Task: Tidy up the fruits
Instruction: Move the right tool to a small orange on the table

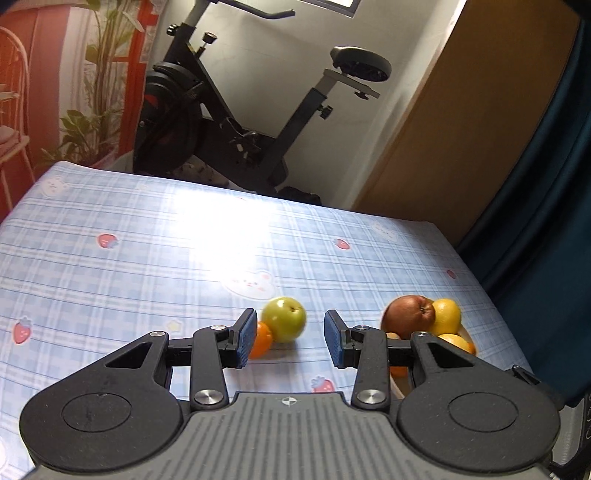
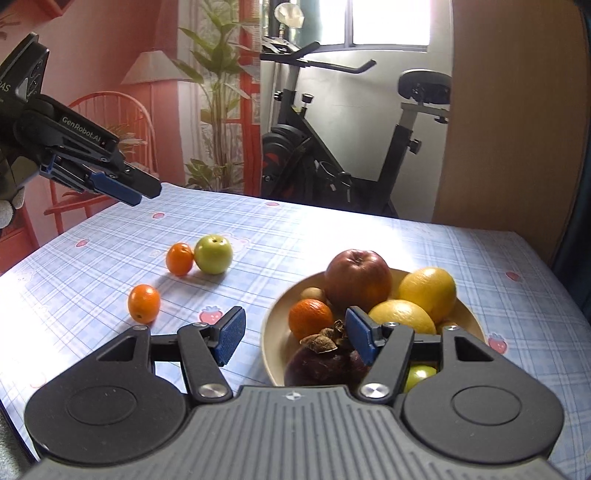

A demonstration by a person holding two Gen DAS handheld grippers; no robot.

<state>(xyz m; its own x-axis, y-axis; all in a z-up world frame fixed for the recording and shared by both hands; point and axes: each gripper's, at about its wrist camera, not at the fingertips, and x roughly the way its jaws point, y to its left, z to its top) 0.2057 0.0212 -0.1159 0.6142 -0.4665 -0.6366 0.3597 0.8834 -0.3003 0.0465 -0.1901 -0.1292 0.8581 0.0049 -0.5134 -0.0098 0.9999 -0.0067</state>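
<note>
Left gripper (image 1: 290, 338) jaws wide, empty, green apple (image 1: 283, 318) just ahead between them, lined up for pickup; right gripper (image 2: 293, 334) jaws wide, empty over bowl (image 2: 271, 343).

A lived-in home room. An exercise bike (image 2: 354, 147) stands at the far side under a window (image 2: 388, 22), with tall potted plants (image 2: 218, 110) and an orange-red chair (image 2: 107, 147) to the left. The worktop wears a blue plaid cloth (image 1: 147, 258) printed with strawberries and bears, with a fruit bowl (image 2: 273, 332) on it.

apple (image 2: 213, 254) left of bowl (image 2: 275, 325), on table (image 2: 369, 236)
</note>
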